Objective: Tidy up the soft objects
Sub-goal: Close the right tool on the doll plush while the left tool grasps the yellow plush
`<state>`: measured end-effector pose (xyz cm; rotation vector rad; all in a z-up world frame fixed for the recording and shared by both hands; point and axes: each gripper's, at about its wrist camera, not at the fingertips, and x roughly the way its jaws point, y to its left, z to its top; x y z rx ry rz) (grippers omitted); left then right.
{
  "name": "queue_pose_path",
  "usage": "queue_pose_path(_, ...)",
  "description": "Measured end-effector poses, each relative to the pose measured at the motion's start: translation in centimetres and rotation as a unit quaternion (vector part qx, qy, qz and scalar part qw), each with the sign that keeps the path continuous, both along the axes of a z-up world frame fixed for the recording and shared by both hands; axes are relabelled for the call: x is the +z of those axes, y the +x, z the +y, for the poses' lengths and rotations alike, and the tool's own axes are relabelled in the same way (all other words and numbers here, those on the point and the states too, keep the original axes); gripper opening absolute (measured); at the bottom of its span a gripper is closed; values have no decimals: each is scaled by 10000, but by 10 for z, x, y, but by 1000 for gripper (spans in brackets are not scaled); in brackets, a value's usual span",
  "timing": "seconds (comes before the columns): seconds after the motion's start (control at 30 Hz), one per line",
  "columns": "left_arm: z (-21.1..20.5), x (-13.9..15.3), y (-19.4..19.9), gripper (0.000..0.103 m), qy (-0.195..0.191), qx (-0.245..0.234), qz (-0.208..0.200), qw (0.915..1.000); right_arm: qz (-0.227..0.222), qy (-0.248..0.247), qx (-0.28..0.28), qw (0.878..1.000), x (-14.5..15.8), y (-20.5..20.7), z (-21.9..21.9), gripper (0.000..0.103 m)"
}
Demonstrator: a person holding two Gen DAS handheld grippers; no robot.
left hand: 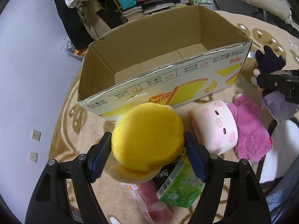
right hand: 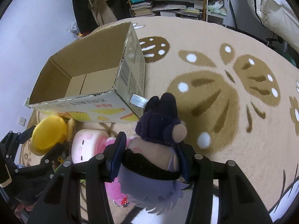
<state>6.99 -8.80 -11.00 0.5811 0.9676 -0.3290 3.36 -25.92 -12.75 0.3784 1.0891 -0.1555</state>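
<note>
My left gripper (left hand: 147, 149) is shut on a yellow plush toy (left hand: 147, 140), held just in front of the open cardboard box (left hand: 149, 56). My right gripper (right hand: 149, 153) is shut on a purple-haired plush doll (right hand: 158, 149) in dark clothes, to the right of the box (right hand: 130, 65); the doll also shows at the right edge of the left wrist view (left hand: 271, 78). The box looks empty inside. A pink-and-white block plush (left hand: 214, 127) and a magenta furry plush (left hand: 250, 130) lie on the rug beside the box.
A green tissue pack (left hand: 179, 184) and a pink wrapped packet (left hand: 151, 199) lie under the left gripper. A beige rug with brown butterfly pattern (right hand: 224, 93) covers the floor. Shelves with books and bags (right hand: 168, 0) stand behind, bedding (right hand: 276, 9) at right.
</note>
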Motion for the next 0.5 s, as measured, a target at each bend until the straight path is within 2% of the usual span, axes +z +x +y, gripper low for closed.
queue_pose_path(0.27,1,8,-5,74,-6,30,-176,9998,-231,-268,173,9992,11,-5,12,53)
queue_pose_path(0.5,12,26,-11,73,-225,154,-318,9991,-467,-416,325,9975,27,-14,24,53)
